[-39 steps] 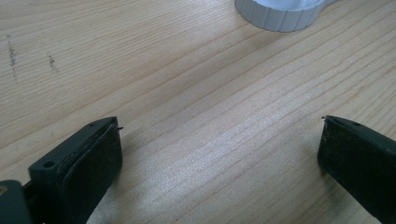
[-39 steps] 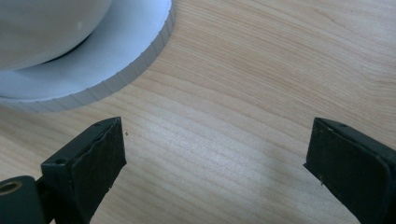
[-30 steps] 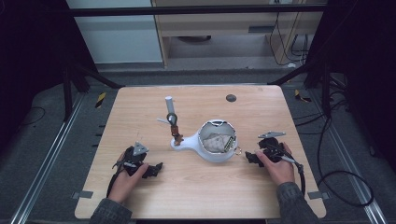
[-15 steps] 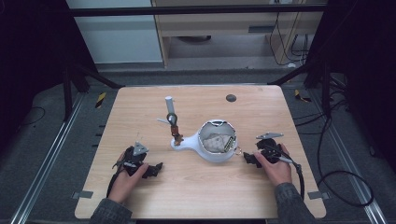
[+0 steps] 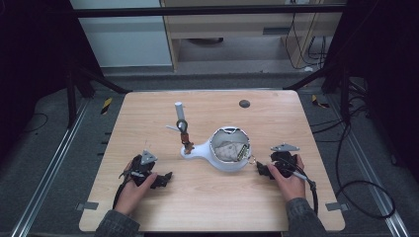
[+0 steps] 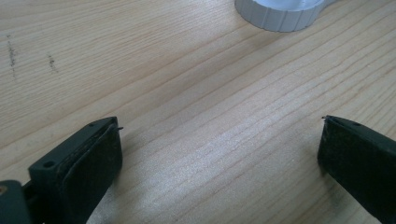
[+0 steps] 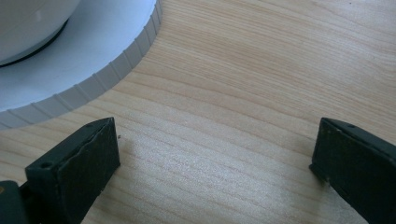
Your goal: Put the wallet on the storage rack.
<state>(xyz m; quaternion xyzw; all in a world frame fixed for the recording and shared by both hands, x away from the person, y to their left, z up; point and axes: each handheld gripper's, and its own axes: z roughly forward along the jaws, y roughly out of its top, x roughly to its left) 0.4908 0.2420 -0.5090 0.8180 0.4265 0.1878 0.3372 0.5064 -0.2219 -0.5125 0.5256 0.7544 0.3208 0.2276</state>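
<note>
Right gripper (image 5: 263, 170): jaws spread wide, just been opening, nothing between them; bare wood between the pads in the right gripper view (image 7: 215, 154); low over the table, pointing toward the base.
Right hand (image 5: 288, 178): wrapped round the gripper body, near the table's right front; cable trailing back along the sleeve.
Left gripper (image 5: 164, 178): jaws wide apart, nothing between them; bare wood between the pads in the left gripper view (image 6: 219, 154); resting low near the table's left front.
Left hand (image 5: 132, 187): round the gripper body, well apart from the base.
Base (image 5: 228, 150): white, round, ribbed edge, with a neck running left to the stand; near the table's middle, just beside the right gripper's tips, not touched; ribbed edge at upper left in the right gripper view (image 7: 93, 79), at the top in the left gripper view (image 6: 280, 16).
Bowl contents: something pale and crumpled inside the round part; too small to tell what.
Stand (image 5: 183, 129): upright post with a white cap and a ring, rising from the neck's left end.
Table (image 5: 148, 217): light wood.
Dark disc (image 5: 244, 103): near the far edge, well apart from both grippers.
</note>
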